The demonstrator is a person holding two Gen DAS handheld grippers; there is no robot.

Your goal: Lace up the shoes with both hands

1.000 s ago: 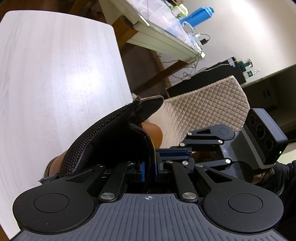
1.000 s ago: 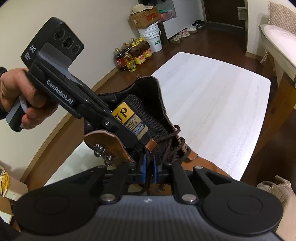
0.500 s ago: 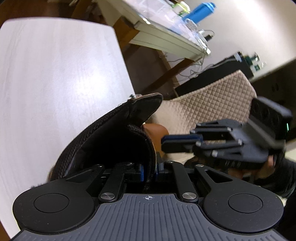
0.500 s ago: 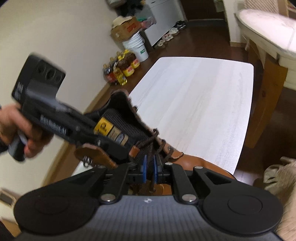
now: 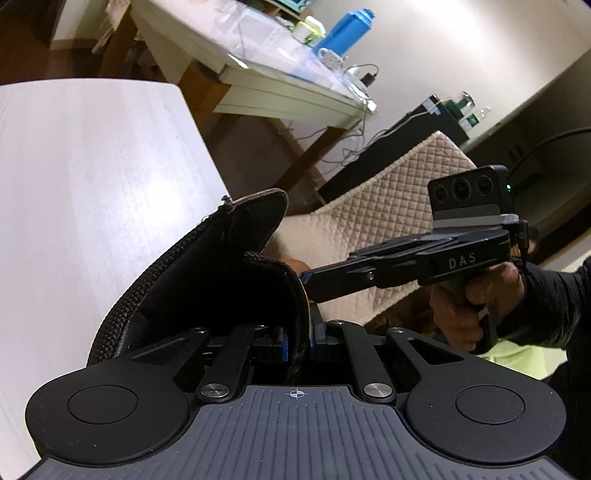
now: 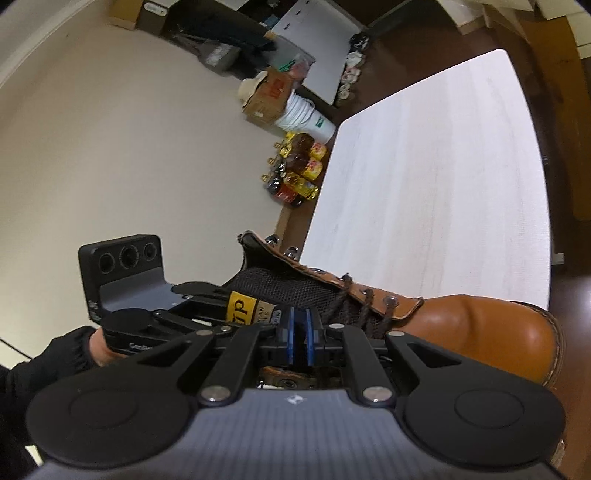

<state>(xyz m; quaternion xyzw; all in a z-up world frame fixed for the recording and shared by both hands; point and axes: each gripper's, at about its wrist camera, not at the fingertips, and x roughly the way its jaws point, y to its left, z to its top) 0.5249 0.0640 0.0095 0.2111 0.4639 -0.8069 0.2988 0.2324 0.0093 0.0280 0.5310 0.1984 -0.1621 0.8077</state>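
Nearest, the left gripper (image 5: 297, 338) has its blue pads clamped on the black mesh tongue (image 5: 207, 291) of 1 tan leather boot (image 6: 476, 332). The right gripper (image 6: 300, 341) stands nearly closed with a narrow gap between its pads; whether it pinches the dark brown lace (image 6: 354, 306) cannot be told. Each gripper is held by 1 hand in a black sleeve: the right hand (image 5: 476, 299) and the left hand (image 6: 101, 349). The boot lies on its side at the near edge of a white wood-grain table (image 6: 424, 192), toe toward the right in the right wrist view.

Compared with 1 second earlier, the right gripper has rolled and now reaches toward the tongue from the side instead of lying beside the left gripper's fingers.

Beyond: 1 quilted beige chair (image 5: 388, 206), 1 desk (image 5: 280, 88) bearing 1 blue bottle (image 5: 343, 33), a cluster of bottles (image 6: 295, 173) on the dark floor, 1 white bucket (image 6: 306, 118), 1 cardboard box (image 6: 269, 96).
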